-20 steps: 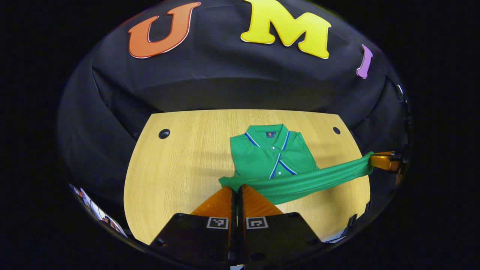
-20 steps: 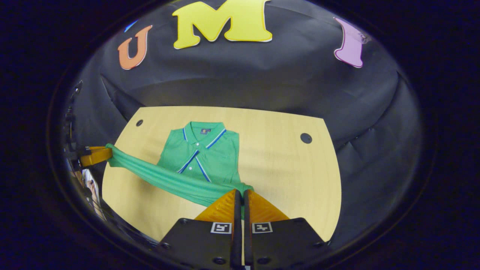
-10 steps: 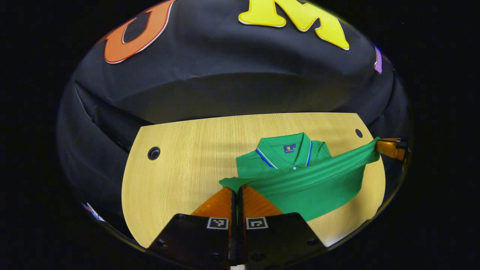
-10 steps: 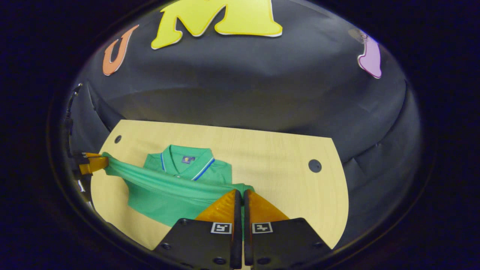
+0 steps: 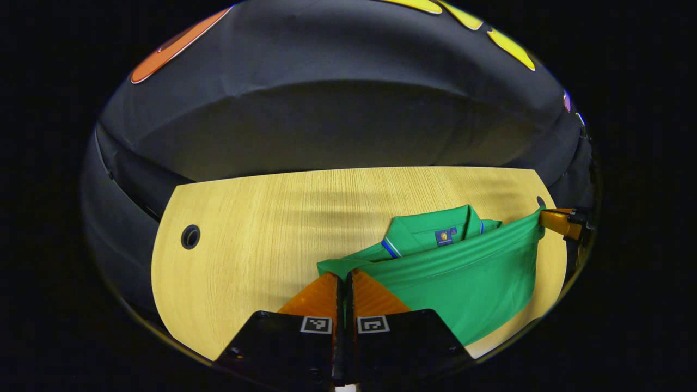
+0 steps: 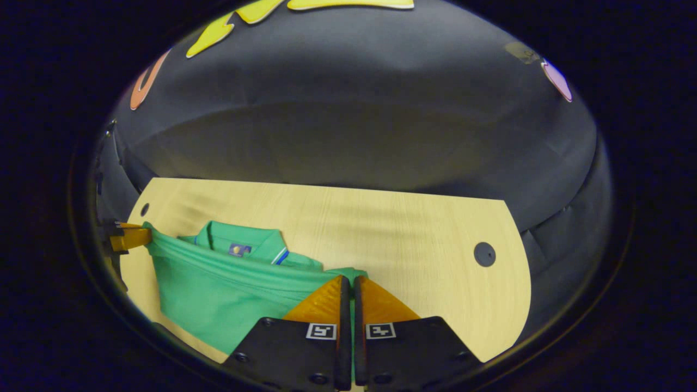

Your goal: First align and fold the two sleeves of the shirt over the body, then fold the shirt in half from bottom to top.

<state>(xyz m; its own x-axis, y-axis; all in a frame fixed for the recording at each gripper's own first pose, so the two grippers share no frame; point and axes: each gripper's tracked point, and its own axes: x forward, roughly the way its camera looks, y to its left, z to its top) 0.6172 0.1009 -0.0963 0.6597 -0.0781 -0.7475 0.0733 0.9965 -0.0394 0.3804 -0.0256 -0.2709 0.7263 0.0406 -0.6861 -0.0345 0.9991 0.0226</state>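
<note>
A green polo shirt (image 5: 463,277) with blue-and-white trim lies on the wooden table (image 5: 261,228), its bottom part lifted and carried over the body toward the collar (image 5: 430,234). My left gripper (image 5: 344,276) is shut on the left corner of the hem. My right gripper (image 6: 349,279) is shut on the right corner of the same hem. The hem stretches taut between them, close to the collar (image 6: 239,242) of the shirt (image 6: 218,294). Each view also has the other gripper at the far end of the hem, the right gripper (image 5: 558,222) and the left gripper (image 6: 128,238).
The table has a round cable hole (image 5: 190,237) on its left side and another cable hole (image 6: 484,253) on its right. Black cloth walls close in behind and beside the table (image 6: 381,234).
Both grippers have carried the hem forward from the shirt's middle to just short of the collar. The lifted fabric now covers the placket and most of the body.
</note>
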